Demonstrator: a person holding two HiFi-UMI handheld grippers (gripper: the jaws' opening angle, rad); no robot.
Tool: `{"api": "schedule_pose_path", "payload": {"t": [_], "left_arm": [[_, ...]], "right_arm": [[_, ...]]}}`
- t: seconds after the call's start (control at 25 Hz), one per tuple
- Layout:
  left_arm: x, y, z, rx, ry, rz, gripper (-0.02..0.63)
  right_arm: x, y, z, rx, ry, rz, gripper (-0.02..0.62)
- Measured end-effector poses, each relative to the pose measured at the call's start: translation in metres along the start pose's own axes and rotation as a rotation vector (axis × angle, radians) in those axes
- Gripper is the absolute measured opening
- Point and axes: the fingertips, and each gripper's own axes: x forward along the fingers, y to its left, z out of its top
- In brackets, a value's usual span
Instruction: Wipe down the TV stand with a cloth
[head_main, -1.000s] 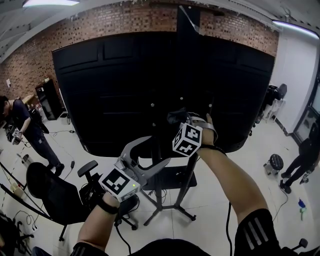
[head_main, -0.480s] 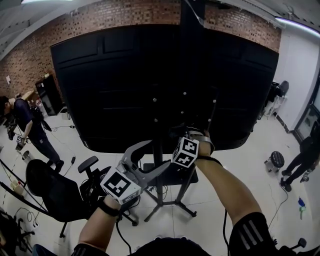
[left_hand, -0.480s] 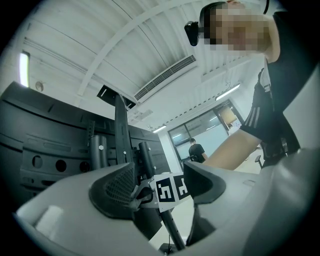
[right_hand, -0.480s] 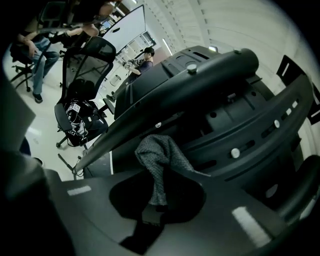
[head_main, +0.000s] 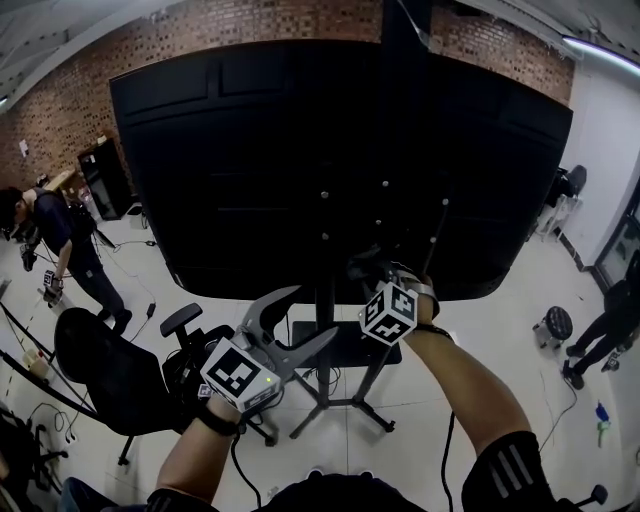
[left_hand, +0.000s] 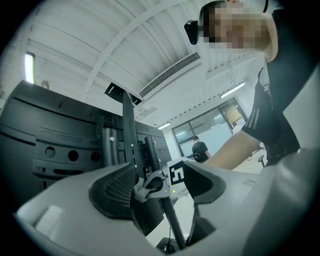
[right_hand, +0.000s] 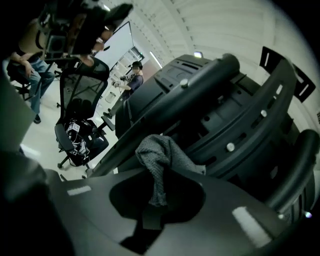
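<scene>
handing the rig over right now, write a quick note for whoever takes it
Left gripper: open and empty, held low beside the TV stand.
Right gripper: shut on the grey cloth, up at the stand's bracket bars on the back of the TV; whether the cloth touches them is unclear.
Done: cloth is in hand and at the stand. How much has been wiped cannot be told.
Left: treat the whole stand as to be wiped.
</scene>
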Motion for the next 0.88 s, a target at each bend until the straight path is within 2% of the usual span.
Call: {"api": "schedule_pose_path", "payload": {"t": [0.2, 0.52, 0.68, 0.88], "left_arm": [[-0.020, 0.013, 0.004, 0.007, -0.001, 0.042, 0.328], [-0.051, 0.032, 0.027, 0.057, -0.042, 0.107, 0.327], [-0.064, 0.043, 0.038, 0.056, -0.052, 0.149, 0.327], [-0.085, 0.054, 0.046, 0.059, -0.065, 0.196, 0.327]], "right_arm": [[-0.045, -0.018, 0.051, 0.004, -0.143, -0.039, 0.032], [-0.096, -0.031, 0.160, -0.076, -0.346, -0.084, 0.032], [-0.081, -0.027, 0.208, -0.106, -0.373, -0.046, 0.032], [-0.046, -0.019, 0.255, -0.173, -0.349, -0.012, 0.032]]}}
